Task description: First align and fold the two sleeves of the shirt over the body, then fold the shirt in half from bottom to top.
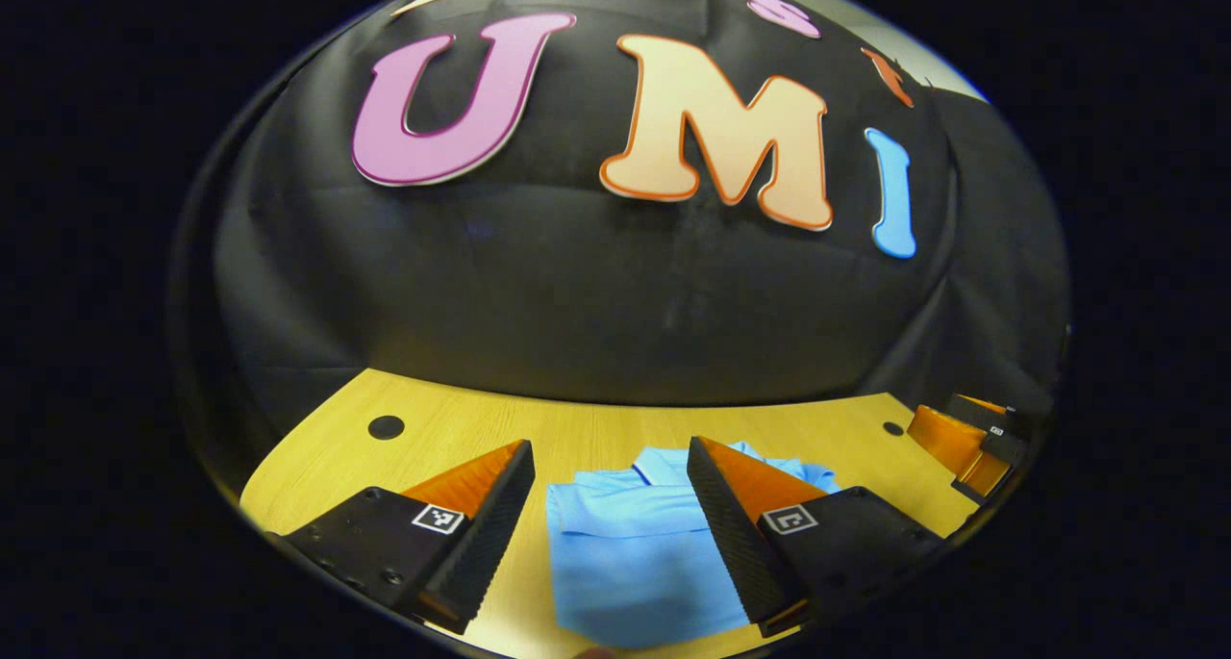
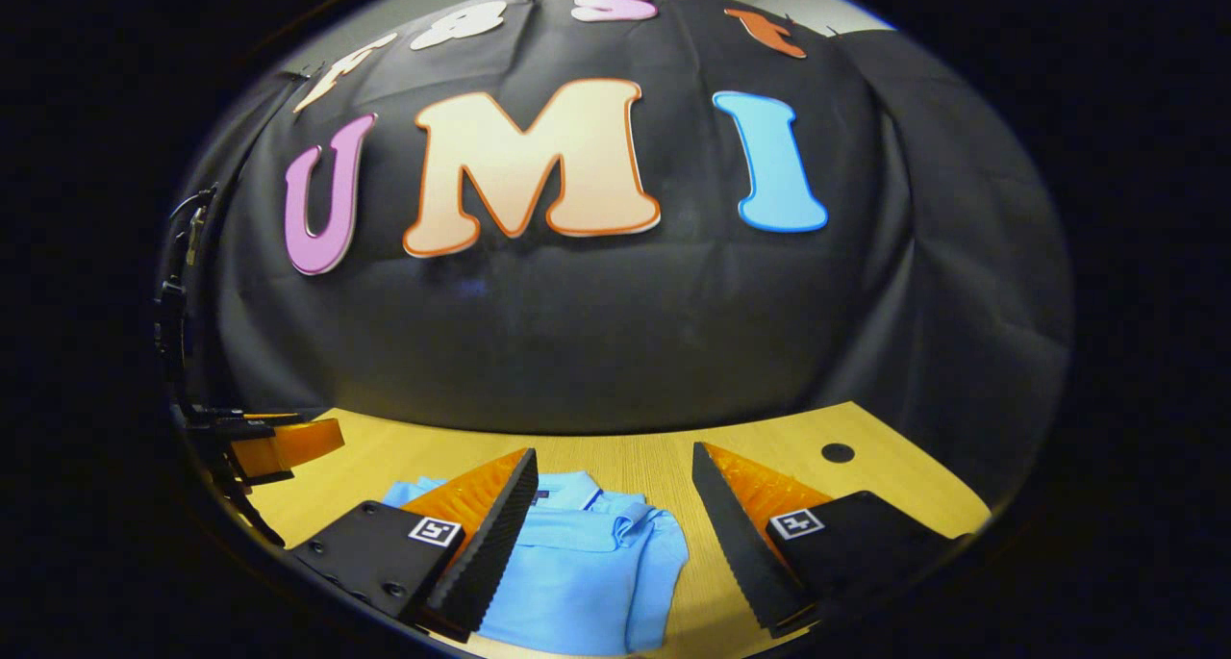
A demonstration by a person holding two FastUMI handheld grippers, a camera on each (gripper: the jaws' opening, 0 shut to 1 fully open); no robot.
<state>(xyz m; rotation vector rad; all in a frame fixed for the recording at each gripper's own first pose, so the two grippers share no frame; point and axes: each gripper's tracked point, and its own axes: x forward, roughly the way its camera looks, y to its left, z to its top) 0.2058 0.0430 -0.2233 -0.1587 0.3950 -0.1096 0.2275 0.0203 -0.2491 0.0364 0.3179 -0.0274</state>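
Shirt point(image 1: 635, 553) lies folded on the wooden counter point(image 1: 462, 428), sleeves over the body, collar toward the wall. Left hand-held gripper point(image 1: 611, 524) hovers above it, jaws wide apart, holding nothing. Right hand-held gripper point(image 2: 615, 529) likewise gapes wide, empty, above the shirt's right edge.

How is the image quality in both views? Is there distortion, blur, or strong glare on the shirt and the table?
Left gripper view: strong fisheye bending, the table edge curves; the shirt is sharp and evenly lit, without glare. Right gripper view: same bending; the shirt is clear with soft fold shadows, while the picture darkens toward the edges; the table shows no strong glare.
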